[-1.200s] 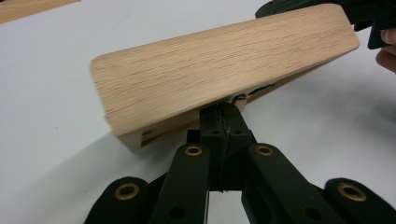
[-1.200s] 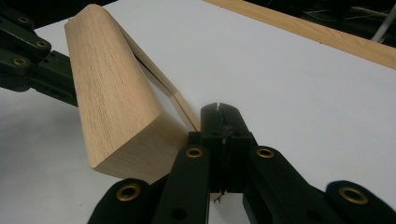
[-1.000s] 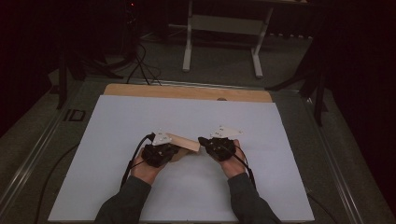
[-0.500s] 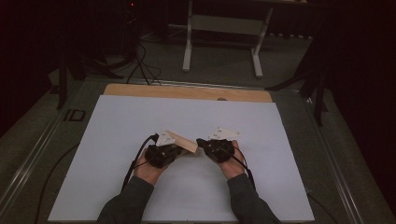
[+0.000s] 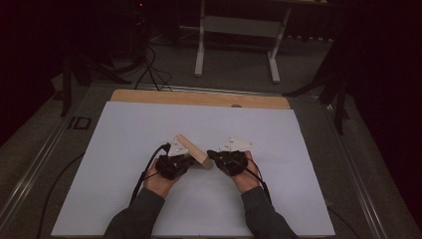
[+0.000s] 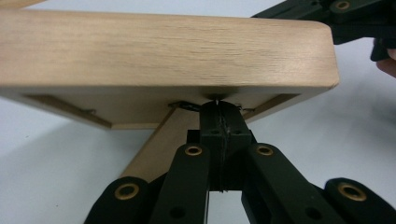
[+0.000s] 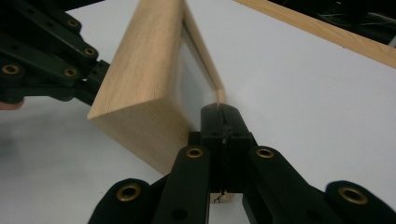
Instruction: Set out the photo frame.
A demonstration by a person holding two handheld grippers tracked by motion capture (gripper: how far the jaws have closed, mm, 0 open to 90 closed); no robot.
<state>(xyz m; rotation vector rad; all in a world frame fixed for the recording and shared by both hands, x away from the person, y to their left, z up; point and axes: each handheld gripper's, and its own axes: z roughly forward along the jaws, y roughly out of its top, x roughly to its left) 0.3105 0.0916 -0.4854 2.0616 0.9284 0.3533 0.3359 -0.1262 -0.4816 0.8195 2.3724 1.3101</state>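
Your wooden picture frame stands tilted near the worktop's middle. The left gripper is closed, pinching something thin at its back; the right gripper is closed beside its glazed front. It looks light, rigid and breakable: hold the wooden rim.

— What is the left gripper doing?
— Its two black jaws are pressing flat together, their tips nipping a thin edge on the underside of the wooden frame.
— How is the frame lying?
— It is stretching broadside just ahead of the tips, above the white tabletop.
— Anything else?
— The other gripper is reaching in at the frame's far right corner.
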